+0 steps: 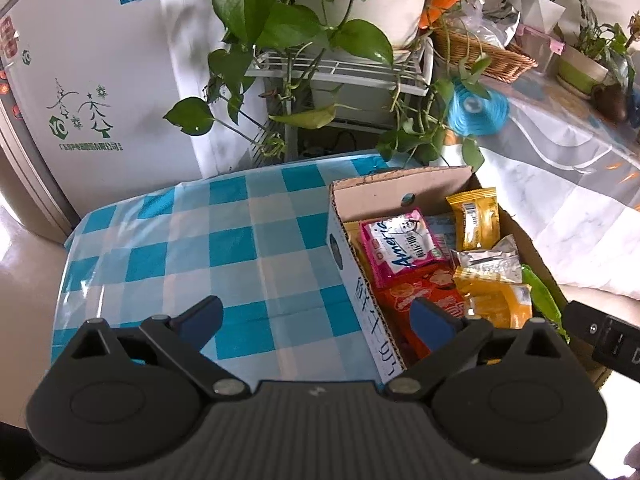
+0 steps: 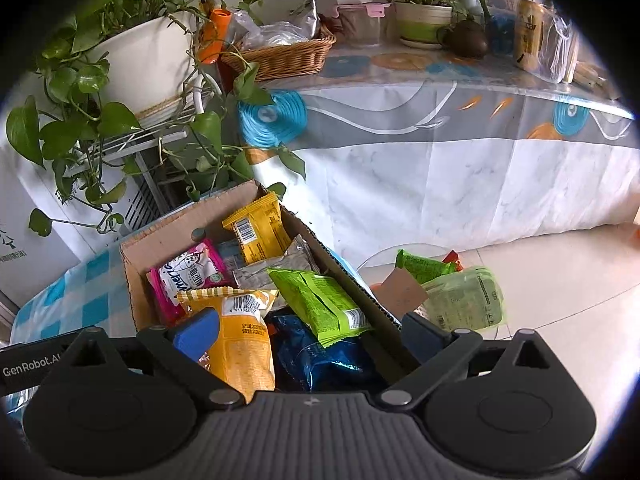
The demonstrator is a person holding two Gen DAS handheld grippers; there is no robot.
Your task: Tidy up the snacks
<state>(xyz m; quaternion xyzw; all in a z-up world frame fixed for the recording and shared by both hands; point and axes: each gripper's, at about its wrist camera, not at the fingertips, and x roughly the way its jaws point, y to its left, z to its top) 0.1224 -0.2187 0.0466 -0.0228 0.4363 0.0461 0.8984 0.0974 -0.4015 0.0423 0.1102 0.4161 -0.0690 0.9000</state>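
Note:
A cardboard box stands on the blue checked tablecloth, full of snack packets: pink, yellow, orange-red, silver, green, blue. My left gripper is open and empty, astride the box's left wall. My right gripper is open and empty, low over the box's near end, its right finger outside the right wall. More green packets lie on a glass surface right of the box.
A potted vine on a white rack hangs behind the box. A long table with a marbled cloth carries a wicker basket, plant pots and a teapot. A white fridge stands at left. Tiled floor at right.

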